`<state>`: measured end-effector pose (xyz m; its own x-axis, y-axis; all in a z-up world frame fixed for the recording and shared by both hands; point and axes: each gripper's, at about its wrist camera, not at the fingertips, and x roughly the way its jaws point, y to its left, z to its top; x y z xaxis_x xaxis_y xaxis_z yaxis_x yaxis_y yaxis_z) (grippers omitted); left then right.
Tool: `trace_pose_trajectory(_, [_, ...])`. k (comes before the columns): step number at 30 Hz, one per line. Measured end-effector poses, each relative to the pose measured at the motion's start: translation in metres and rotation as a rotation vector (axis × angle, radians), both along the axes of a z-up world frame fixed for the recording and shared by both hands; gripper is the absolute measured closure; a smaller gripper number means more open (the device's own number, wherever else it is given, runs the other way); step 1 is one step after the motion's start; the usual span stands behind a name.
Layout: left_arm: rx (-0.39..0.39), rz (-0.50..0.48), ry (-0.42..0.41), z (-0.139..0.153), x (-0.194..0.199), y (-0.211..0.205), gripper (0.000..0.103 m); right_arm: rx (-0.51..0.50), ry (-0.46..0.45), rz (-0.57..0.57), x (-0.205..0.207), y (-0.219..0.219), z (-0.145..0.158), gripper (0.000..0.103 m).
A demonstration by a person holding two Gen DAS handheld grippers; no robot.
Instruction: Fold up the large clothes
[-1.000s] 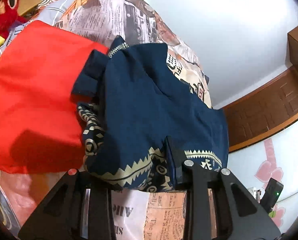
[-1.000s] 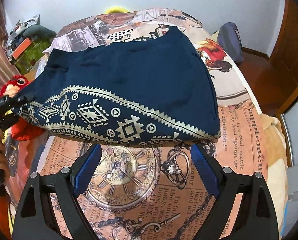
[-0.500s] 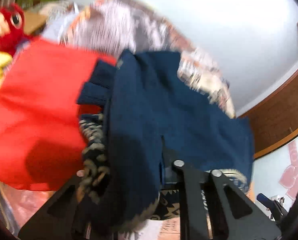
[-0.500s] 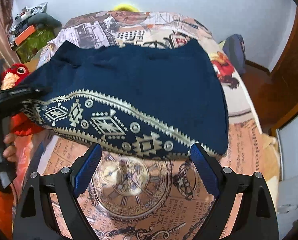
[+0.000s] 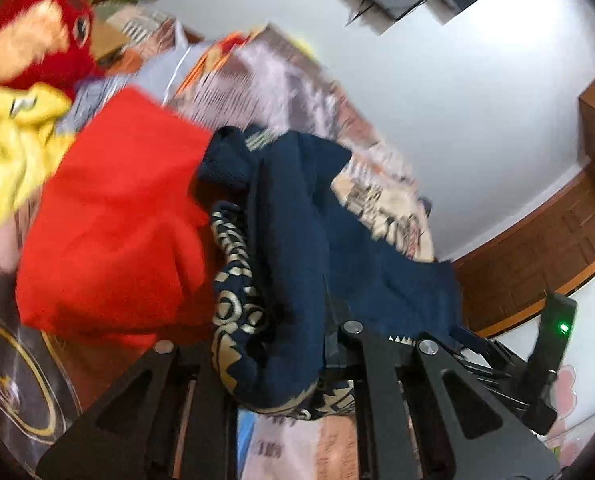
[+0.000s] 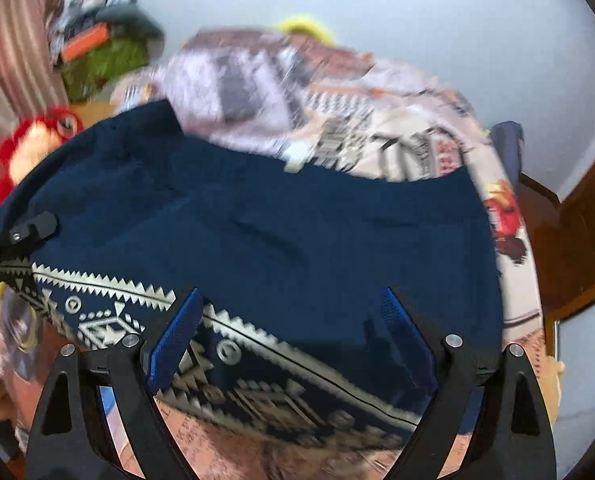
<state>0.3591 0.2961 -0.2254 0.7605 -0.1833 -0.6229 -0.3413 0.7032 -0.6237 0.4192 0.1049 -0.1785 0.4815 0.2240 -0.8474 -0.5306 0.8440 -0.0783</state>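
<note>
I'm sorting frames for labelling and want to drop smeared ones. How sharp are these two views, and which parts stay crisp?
Left wrist view: motion blur smears the red cloth, plush toy and bedspread; the left hand-held gripper stays crisp. Right wrist view: the bedspread and the navy garment are blurred, worst along its patterned hem; the right hand-held gripper is sharp. Both show fisheye bending and dark corners.

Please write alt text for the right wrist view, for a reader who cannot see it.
The right gripper, open, with blue pads, reaches over the patterned hem of a navy garment spread on a newspaper-print bedcover. The left gripper clamps the garment's left edge; a red plush toy sits behind.
</note>
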Motion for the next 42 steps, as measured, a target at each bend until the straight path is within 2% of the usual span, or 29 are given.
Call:
trace_pose_trajectory(1, [-0.015,-0.001,0.032,-0.009,0.0,0.0,0.089,-0.026,0.028,0.011,0.001,0.007,-0.013,0.015])
trace_pose_trajectory(3, [-0.047,-0.01,0.05,-0.018,0.0,0.0,0.081,-0.044,0.071,0.022,0.001,0.014,-0.033,0.015])
trace_pose_trajectory(5, [-0.091,-0.024,0.05,-0.027,-0.003,-0.004,0.057,-0.039,0.053,0.025,-0.005,0.011,-0.042,0.014])
trace_pose_trajectory(7, [-0.1,-0.026,0.042,-0.029,-0.006,-0.008,0.046,-0.032,0.028,0.048,-0.01,0.005,-0.042,0.014])
trace_pose_trajectory(10, [-0.104,-0.06,0.054,-0.036,-0.006,-0.018,0.04,-0.022,0.048,0.051,-0.011,-0.008,-0.036,0.014])
trace_pose_trajectory(13, [-0.133,-0.082,0.083,-0.049,0.002,-0.024,0.039,0.024,0.08,0.04,-0.009,-0.02,-0.029,0.014])
trace_pose_trajectory(15, [-0.136,-0.09,0.103,-0.052,0.008,-0.028,0.049,0.043,0.089,0.022,-0.01,-0.026,-0.028,0.014])
trace_pose_trajectory(16, [-0.095,-0.092,0.106,-0.046,0.01,-0.031,0.064,0.05,0.09,0.017,-0.01,-0.028,-0.026,0.014])
trace_pose_trajectory(17, [-0.038,-0.094,0.102,-0.037,0.008,-0.036,0.087,0.056,0.092,0.011,-0.009,-0.03,-0.025,0.014])
trace_pose_trajectory(18, [0.058,-0.101,0.092,-0.023,0.01,-0.042,0.094,0.069,0.094,0.008,-0.01,-0.034,-0.024,0.014])
trace_pose_trajectory(21, [0.221,-0.085,0.018,0.017,0.014,-0.053,0.094,0.074,0.082,0.001,-0.006,-0.039,-0.018,0.014])
trace_pose_trajectory(25, [0.313,-0.119,-0.04,0.056,0.029,-0.067,0.094,0.094,0.038,-0.017,0.0,-0.043,-0.004,0.014])
trace_pose_trajectory(26, [0.316,-0.13,-0.044,0.06,0.032,-0.069,0.093,0.108,0.037,-0.025,0.002,-0.044,0.0,0.014])
trace_pose_trajectory(28, [0.271,-0.133,-0.041,0.06,0.034,-0.062,0.088,0.132,0.042,-0.033,0.007,-0.046,0.003,0.014])
trace_pose_trajectory(29, [0.237,-0.125,-0.024,0.052,0.04,-0.053,0.082,0.139,0.048,-0.036,0.01,-0.045,0.003,0.014])
trace_pose_trajectory(30, [0.214,-0.121,-0.01,0.045,0.041,-0.047,0.081,0.142,0.055,-0.039,0.012,-0.043,0.002,0.014])
trace_pose_trajectory(32, [0.135,-0.104,0.03,0.026,0.046,-0.03,0.08,0.145,0.063,-0.034,0.015,-0.038,0.0,0.014])
trace_pose_trajectory(35, [0.064,-0.072,0.071,-0.001,0.054,-0.01,0.08,0.132,0.058,-0.016,0.016,-0.03,-0.004,0.014])
trace_pose_trajectory(37, [0.059,-0.058,0.084,-0.009,0.054,-0.004,0.08,0.115,0.064,-0.008,0.016,-0.024,-0.01,0.015])
trace_pose_trajectory(39, [0.074,-0.047,0.078,-0.01,0.052,-0.001,0.088,0.108,0.074,-0.004,0.016,-0.021,-0.015,0.015])
trace_pose_trajectory(40, [0.104,-0.041,0.069,-0.006,0.051,-0.003,0.093,0.107,0.085,-0.001,0.017,-0.019,-0.02,0.015])
trace_pose_trajectory(42, [0.16,-0.041,0.05,0.008,0.052,-0.009,0.094,0.126,0.139,0.004,0.018,-0.017,-0.032,0.014])
